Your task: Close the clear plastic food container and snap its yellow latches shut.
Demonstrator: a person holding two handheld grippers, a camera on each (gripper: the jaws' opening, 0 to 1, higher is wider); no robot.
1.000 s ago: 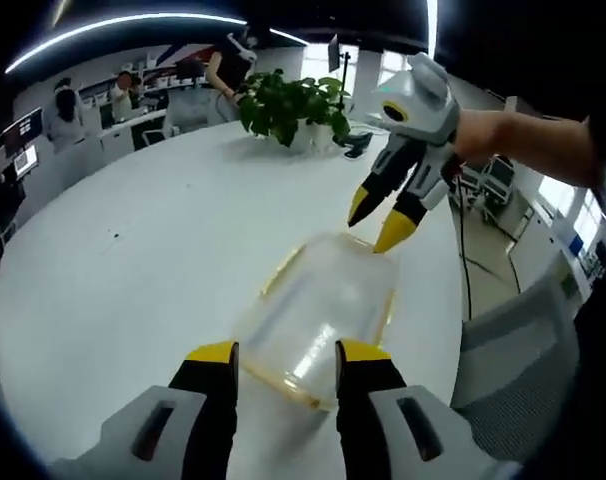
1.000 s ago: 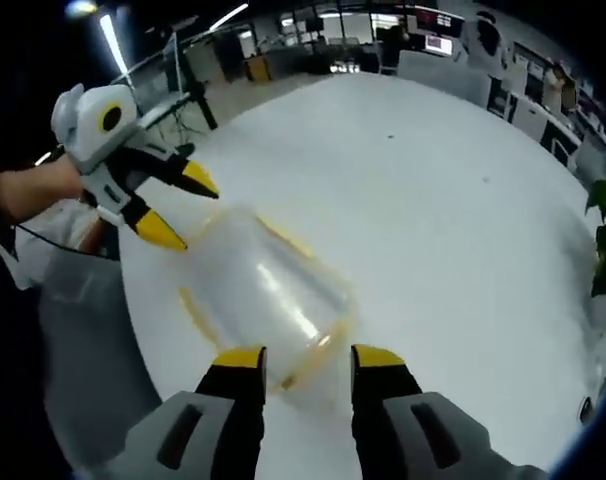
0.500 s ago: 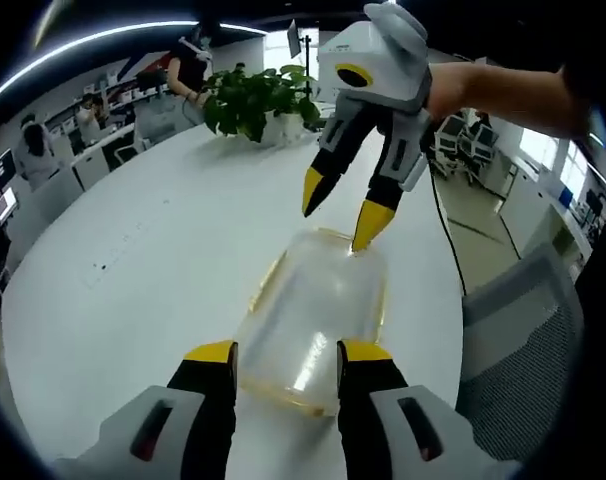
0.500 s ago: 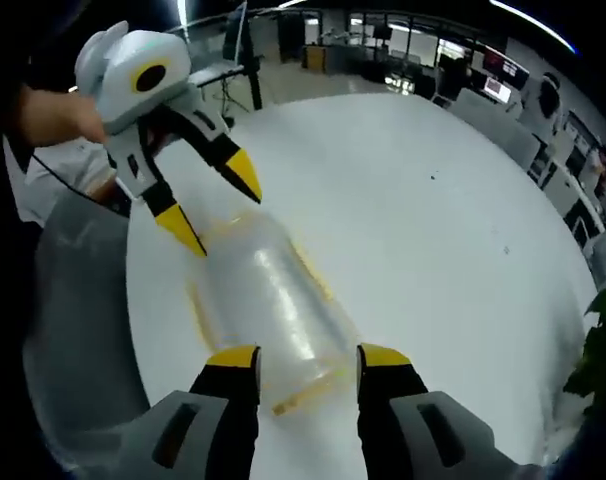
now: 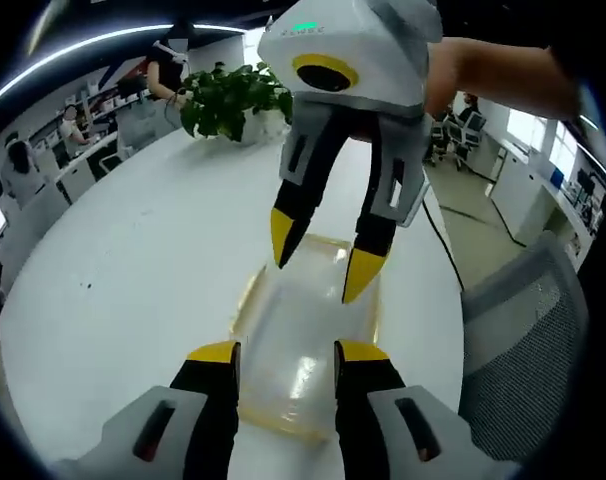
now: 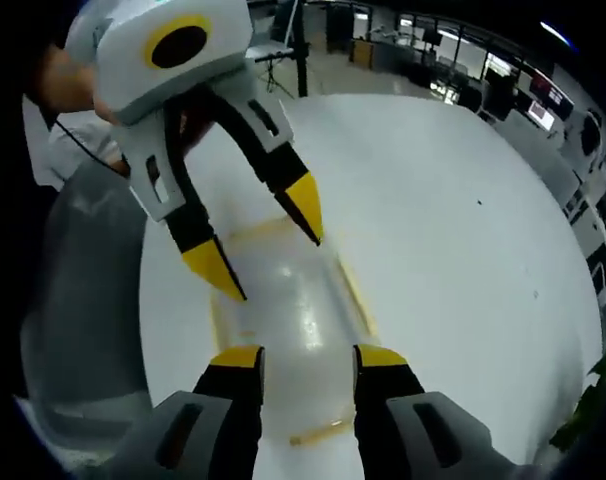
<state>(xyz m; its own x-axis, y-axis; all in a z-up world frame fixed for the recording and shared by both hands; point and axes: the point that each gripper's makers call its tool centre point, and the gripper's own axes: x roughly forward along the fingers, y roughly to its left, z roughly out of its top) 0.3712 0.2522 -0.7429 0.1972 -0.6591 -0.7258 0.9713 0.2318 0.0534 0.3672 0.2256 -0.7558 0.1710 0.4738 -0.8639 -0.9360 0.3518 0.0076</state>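
The container (image 5: 308,345) lies on the table (image 5: 133,270) between both tongs, plant (image 5: 233,100) behind.

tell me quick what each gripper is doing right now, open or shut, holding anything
Left gripper: open, holding nothing, jaws over the near end of the clear container.
Right gripper: open, holding nothing, jaws above the container's other end.

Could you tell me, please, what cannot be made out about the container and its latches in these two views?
- Latch state: in the left gripper view, the clear plastic food container is too blurred to tell its yellow latches open or snapped.
- Near end: the left gripper covers it there; in the right gripper view the right gripper does.
- Contact: whether the facing gripper's fingers touch the lid cannot be told.
- Contents: glare hides them.
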